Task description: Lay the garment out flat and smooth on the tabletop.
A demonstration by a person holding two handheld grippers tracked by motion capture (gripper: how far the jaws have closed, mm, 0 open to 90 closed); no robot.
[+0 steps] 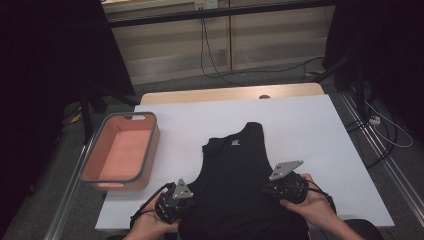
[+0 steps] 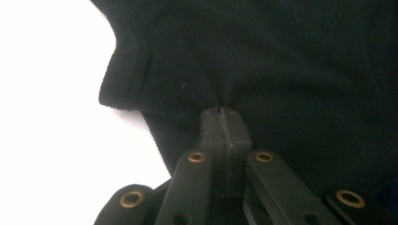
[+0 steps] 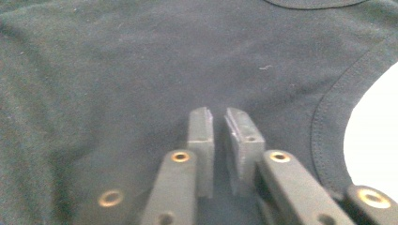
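the black sleeveless top [image 1: 240, 185] lies flat on the white desk [image 1: 310, 130], neck end away from the person and hem toward them, with one claw at each side of its lower half.

the left claw [image 1: 186, 196] sits on the top's left edge, held in the person's left hand [image 1: 150, 220]. in the left gripper view its jaws are pressed together, and cloth puckers into the seam between the pads, so it is pinching a fold of the top. just to the left of this claw the armhole edge curves away and bare desk shows beyond it.

the right claw [image 1: 270, 187] rests on the top's right side, held in the person's right hand [image 1: 312, 202]. in the right gripper view its jaws stand a narrow slit apart, tips down on the fabric; whether cloth is caught between them cannot be told. to the right of this claw runs the stitched armhole hem, then bare desk.

well to the left of the left claw, a pink bin [image 1: 102, 170] with a grey rim stands at the desk's left edge.
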